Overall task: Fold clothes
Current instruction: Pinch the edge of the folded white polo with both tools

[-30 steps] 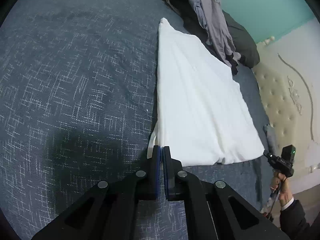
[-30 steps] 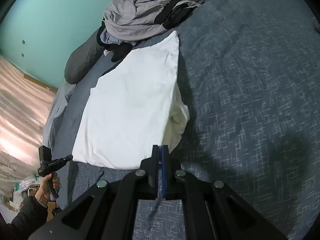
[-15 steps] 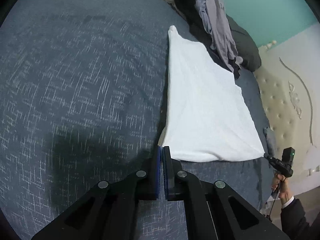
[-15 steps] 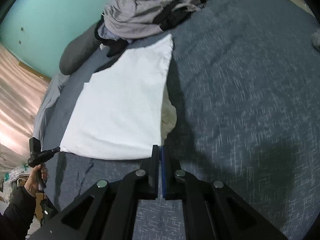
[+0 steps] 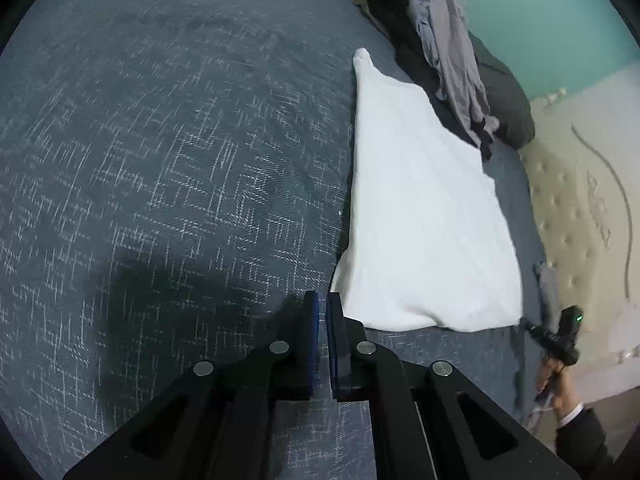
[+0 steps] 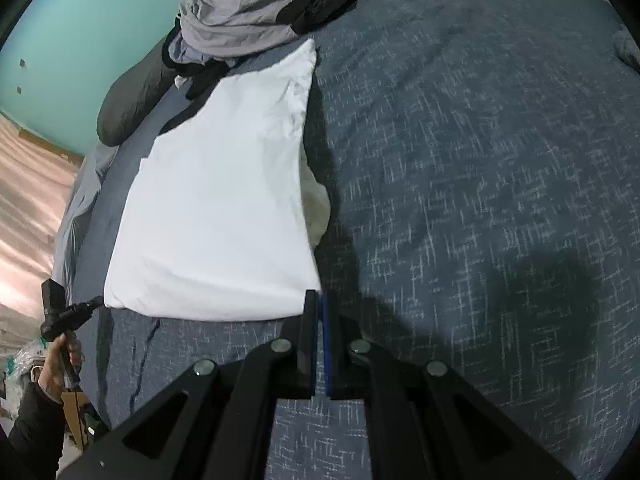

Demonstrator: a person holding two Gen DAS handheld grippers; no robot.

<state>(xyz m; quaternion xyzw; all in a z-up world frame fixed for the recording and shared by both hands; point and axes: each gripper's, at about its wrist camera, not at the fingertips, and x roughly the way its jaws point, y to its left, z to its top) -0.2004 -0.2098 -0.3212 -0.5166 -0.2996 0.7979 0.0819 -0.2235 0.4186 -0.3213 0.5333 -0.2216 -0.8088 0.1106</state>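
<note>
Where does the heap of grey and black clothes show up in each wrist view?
Left wrist: heap of clothes at top right, beyond the white garment.
Right wrist: heap at top, left of centre.
Shared landmark: the white garment on the blue bedspread.

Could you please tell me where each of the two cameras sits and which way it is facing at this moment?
Left wrist: sits on the left gripper, angled down at the blue bedspread; white garment lies right of its shut jaws; the person's other hand shows at right.
Right wrist: sits on the right gripper, angled down likewise; the garment lies left of its shut jaws; a hand shows at left.
Shared: bedspread, white garment, grey clothes pile, teal wall.
</note>
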